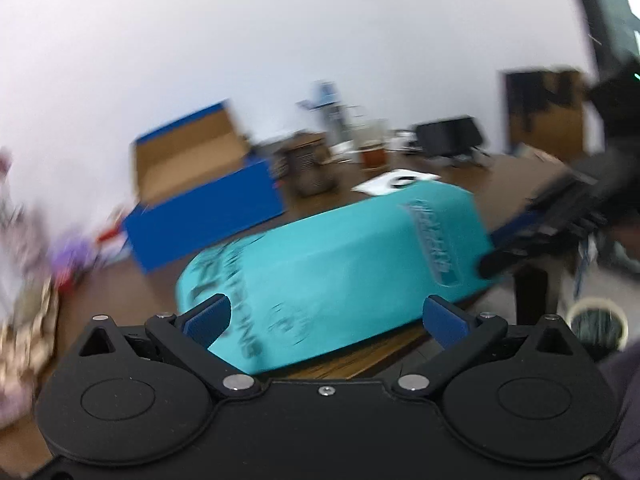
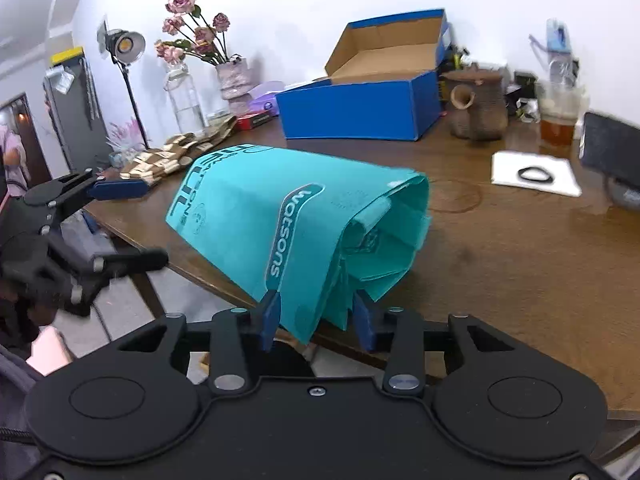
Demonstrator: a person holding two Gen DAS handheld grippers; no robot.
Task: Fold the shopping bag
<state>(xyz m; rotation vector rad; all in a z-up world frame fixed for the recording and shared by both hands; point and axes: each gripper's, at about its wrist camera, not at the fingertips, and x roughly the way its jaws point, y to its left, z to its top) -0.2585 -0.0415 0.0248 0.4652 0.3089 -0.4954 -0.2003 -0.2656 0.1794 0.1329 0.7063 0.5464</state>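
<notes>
Right wrist view: teal shopping bag (image 2: 304, 216) lies loosely folded at the tabletop (image 2: 520, 264) edge, right gripper (image 2: 316, 320) fingers slack around its corner, left gripper (image 1: 326, 320) wide, empty; flattening probably remains.

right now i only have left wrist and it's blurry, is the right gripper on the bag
observer: the bag has its end inside the right gripper, but the layers hang loose there and don't look squeezed.
operator: is the fold tidy at that end
observer: no, the inner layers fan apart and one flap sticks out.
operator: how close is the left gripper to the bag
observer: the left gripper is open off the table edge, apart from the bag, with nothing in it.
</notes>
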